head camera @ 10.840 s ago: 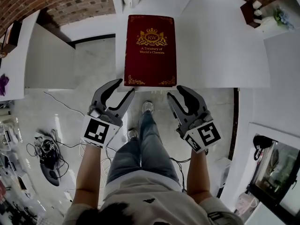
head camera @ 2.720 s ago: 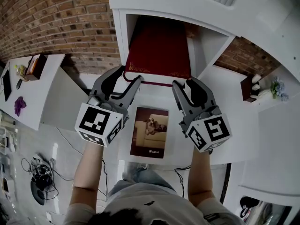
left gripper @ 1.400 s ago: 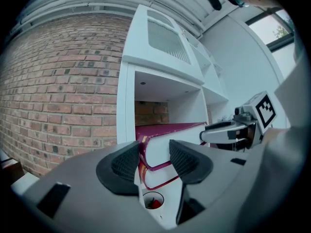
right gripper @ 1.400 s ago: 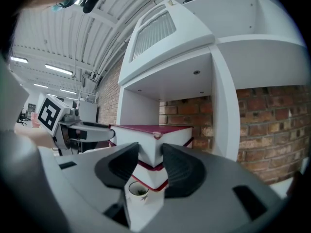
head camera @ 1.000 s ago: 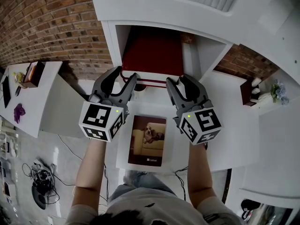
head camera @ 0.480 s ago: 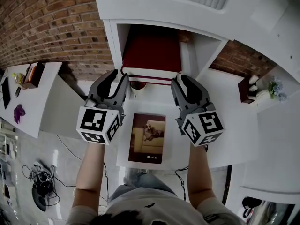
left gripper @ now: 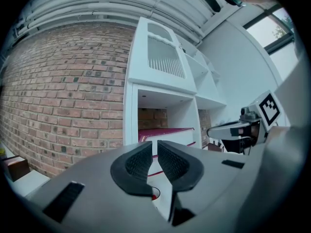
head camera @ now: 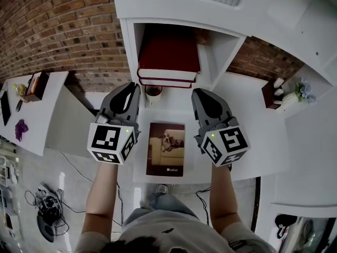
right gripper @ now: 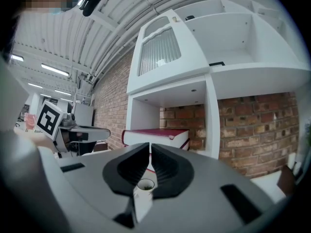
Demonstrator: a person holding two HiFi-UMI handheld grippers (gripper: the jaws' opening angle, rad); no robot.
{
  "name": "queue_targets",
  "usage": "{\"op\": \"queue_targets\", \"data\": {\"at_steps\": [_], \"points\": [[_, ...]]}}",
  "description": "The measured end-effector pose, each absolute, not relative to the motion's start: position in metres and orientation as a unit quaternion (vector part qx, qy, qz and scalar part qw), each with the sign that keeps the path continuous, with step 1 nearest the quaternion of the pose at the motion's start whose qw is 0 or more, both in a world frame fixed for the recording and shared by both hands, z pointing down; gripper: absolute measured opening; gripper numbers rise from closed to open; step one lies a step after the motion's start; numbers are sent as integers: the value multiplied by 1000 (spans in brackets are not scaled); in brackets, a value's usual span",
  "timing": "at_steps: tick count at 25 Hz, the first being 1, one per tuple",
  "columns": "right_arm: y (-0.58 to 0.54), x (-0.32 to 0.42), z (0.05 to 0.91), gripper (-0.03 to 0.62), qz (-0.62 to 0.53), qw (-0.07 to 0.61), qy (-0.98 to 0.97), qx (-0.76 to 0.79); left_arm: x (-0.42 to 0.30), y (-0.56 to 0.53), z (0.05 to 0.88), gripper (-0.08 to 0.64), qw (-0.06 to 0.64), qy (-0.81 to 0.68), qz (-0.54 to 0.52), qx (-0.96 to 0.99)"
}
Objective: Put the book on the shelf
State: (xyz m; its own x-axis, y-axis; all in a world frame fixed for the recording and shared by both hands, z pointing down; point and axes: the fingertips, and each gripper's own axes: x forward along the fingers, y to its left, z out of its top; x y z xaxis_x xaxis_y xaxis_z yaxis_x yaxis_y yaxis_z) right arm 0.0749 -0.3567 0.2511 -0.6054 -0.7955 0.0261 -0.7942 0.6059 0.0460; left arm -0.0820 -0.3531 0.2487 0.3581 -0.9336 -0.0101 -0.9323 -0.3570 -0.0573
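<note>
The red book [head camera: 168, 57] lay inside the shelf [head camera: 179, 12] at twelve o'clock, the task seemingly done, while the left gripper [head camera: 134, 86] and right gripper [head camera: 196, 93] had just been closing, empty, nearly together.

I can read no words here; the small white print low on the dog picture [head camera: 166, 149] is too blurred.

- Left gripper [head camera: 135, 86] points level toward the far side. Its jaws have just been closing, down to a thin slit with nothing between them.
- Right gripper [head camera: 195, 93] is level alongside it, apart. Its jaws have also just been closing, tips meeting, empty.
- Left forearm [head camera: 101, 194] and right forearm [head camera: 221, 195] are bare and reach forward, parallel.
</note>
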Motion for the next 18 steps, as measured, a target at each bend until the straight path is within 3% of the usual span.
{"op": "queue_targets", "data": {"at_steps": [18], "points": [[-261, 51, 236, 9, -31, 12, -901, 434, -53, -270, 241, 14, 38, 498, -15, -866]]}}
